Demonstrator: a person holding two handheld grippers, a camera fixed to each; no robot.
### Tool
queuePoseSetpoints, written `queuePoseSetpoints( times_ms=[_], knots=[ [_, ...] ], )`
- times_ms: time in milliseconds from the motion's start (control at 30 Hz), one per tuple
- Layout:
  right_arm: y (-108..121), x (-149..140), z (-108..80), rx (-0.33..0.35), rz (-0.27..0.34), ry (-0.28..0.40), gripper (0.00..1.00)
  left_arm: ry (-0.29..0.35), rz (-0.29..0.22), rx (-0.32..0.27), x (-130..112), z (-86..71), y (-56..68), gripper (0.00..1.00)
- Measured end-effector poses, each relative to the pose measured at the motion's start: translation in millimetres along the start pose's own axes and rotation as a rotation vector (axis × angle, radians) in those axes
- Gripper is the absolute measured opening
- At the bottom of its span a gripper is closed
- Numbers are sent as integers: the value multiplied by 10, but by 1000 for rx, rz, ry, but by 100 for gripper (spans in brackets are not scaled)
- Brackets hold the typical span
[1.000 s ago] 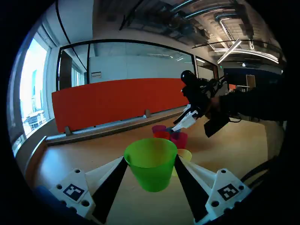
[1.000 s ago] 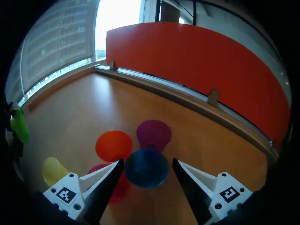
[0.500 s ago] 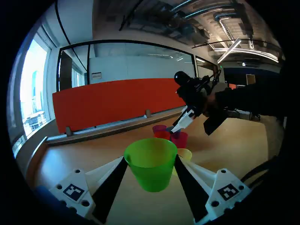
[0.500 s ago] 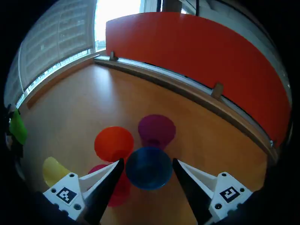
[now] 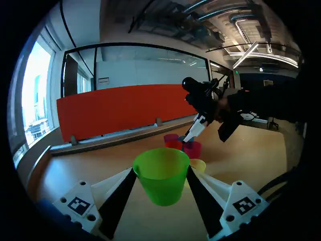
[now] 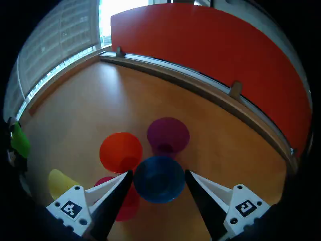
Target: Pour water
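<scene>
1. You are working over a light wooden tabletop [image 6: 80, 100], with a long orange partition panel [image 6: 208, 48] along its far edge and bright windows [image 5: 34, 100] to one side.
2. Your left gripper [image 5: 161, 170] has its jaws partly closed on a translucent green plastic cup [image 5: 161, 182], one finger pressing on each side wall. The cup is upright, its round rim level. It is well apart from the other cups.
3. Your right gripper [image 6: 158, 172] holds a blue plastic cup [image 6: 159, 180], and both fingers press against its sides. The open mouth of the cup faces the camera, and its inside looks dark blue. You cannot tell whether it holds water.
4. The blue cup sits in the middle of a tight cluster, with an orange plastic cup [image 6: 120, 152] to its upper left, a purple plastic cup [image 6: 167, 135] just beyond it, and a pink plastic cup [image 6: 131, 201] partly hidden by the left finger.
5. A yellow plastic cup [image 6: 59, 182] stands a little outside that cluster.
6. In the left gripper view, your right gripper points steeply down at the cluster. You cannot tell whether the blue cup touches the table.
</scene>
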State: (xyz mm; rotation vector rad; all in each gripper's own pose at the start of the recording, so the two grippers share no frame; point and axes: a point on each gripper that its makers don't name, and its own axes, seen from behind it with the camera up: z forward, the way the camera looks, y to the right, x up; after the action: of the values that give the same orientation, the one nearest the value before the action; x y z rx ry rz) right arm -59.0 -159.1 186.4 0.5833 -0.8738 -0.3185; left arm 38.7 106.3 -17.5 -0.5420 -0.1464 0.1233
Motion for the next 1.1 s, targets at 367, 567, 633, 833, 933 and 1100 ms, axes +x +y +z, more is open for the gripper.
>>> queuePoseSetpoints(
  times_ms=[367, 567, 633, 833, 933, 1100],
  knots=[
    [-23, 18, -5, -5, 62, -61, 100, 0, 5, -1, 16, -2, 19, 87],
    [-21, 15, -30, -18, 49, -80, 100, -2, 6, -2, 7, -1, 22, 87],
    [-24, 9, -41, -20, 42, -86, 100, -2, 6, -1, 8, -3, 19, 87],
    [-24, -1, -53, -22, 43, -97, 100, -3, 7, 0, 4, -8, 16, 87],
    [-23, -14, -67, -24, 41, -104, 100, -4, 8, -2, 0, -7, 21, 87],
    [-29, -35, -88, -31, 32, -117, 100, -4, 9, -3, -4, -3, 29, 87]
  ],
)
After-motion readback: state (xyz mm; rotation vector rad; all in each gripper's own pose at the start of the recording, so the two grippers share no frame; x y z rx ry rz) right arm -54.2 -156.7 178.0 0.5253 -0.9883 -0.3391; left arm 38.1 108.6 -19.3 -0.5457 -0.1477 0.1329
